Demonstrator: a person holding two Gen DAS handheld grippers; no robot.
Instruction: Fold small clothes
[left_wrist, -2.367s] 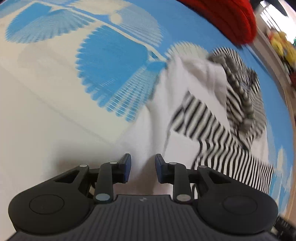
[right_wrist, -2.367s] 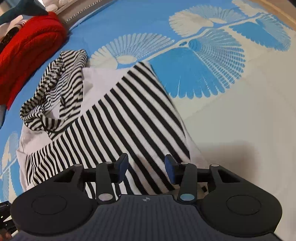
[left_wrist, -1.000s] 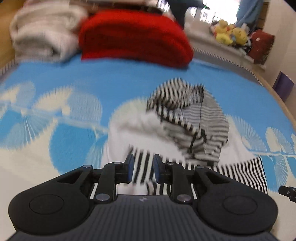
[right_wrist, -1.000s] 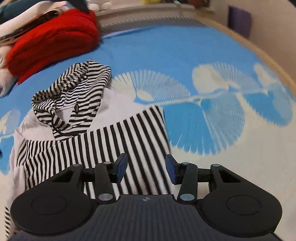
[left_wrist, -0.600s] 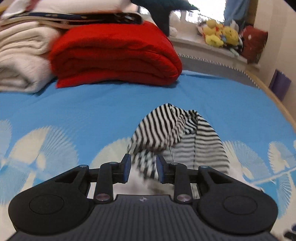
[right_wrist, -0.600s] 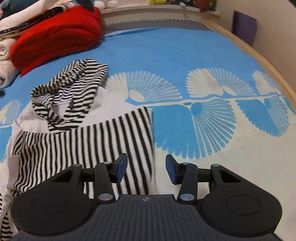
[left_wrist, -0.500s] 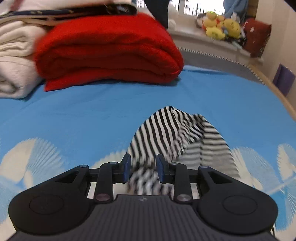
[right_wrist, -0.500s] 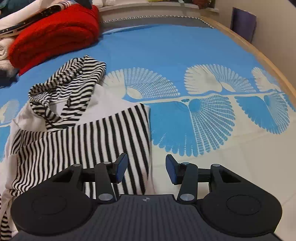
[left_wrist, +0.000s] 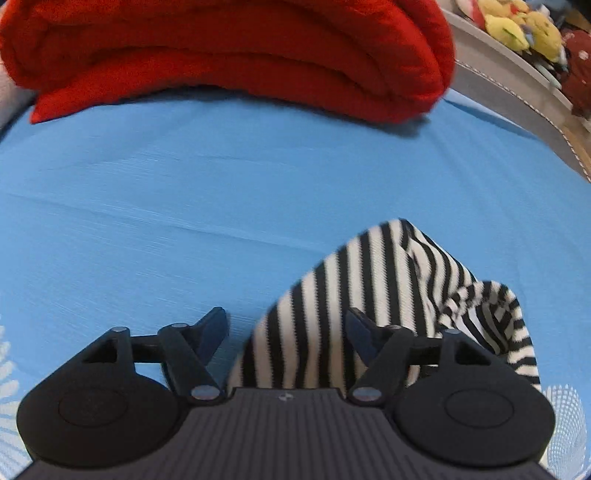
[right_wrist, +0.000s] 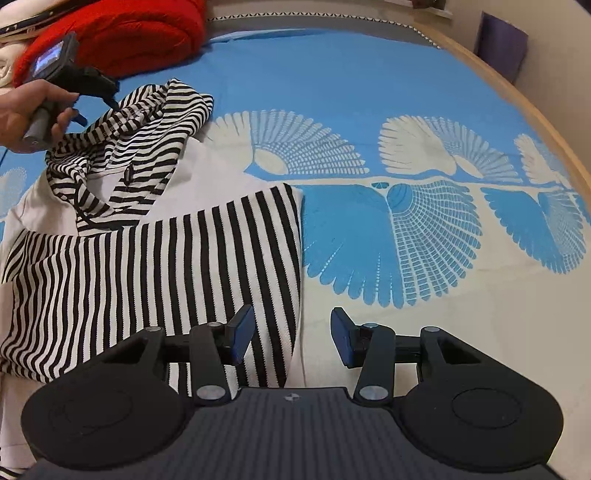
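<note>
A small white top with black-and-white striped sleeves and hood (right_wrist: 147, 236) lies on the blue and cream bedspread (right_wrist: 369, 92). In the left wrist view my left gripper (left_wrist: 288, 325) is open, with the striped hood (left_wrist: 369, 288) between and just past its fingers. In the right wrist view the left gripper (right_wrist: 107, 92) sits at the hood's far left edge, held by a hand. My right gripper (right_wrist: 291, 328) is open and empty, over the right edge of the folded striped sleeve (right_wrist: 221, 258).
A folded red blanket (left_wrist: 229, 55) lies at the head of the bed, close beyond the hood. White folded linen (right_wrist: 11, 55) sits beside it. Plush toys (left_wrist: 524, 26) stand on a ledge. A wooden bed rim (right_wrist: 535, 110) runs along the right.
My left gripper has moved up from the garment's body to the hood and its jaws have opened wider. My right gripper has shifted slightly right, to the sleeve's edge.
</note>
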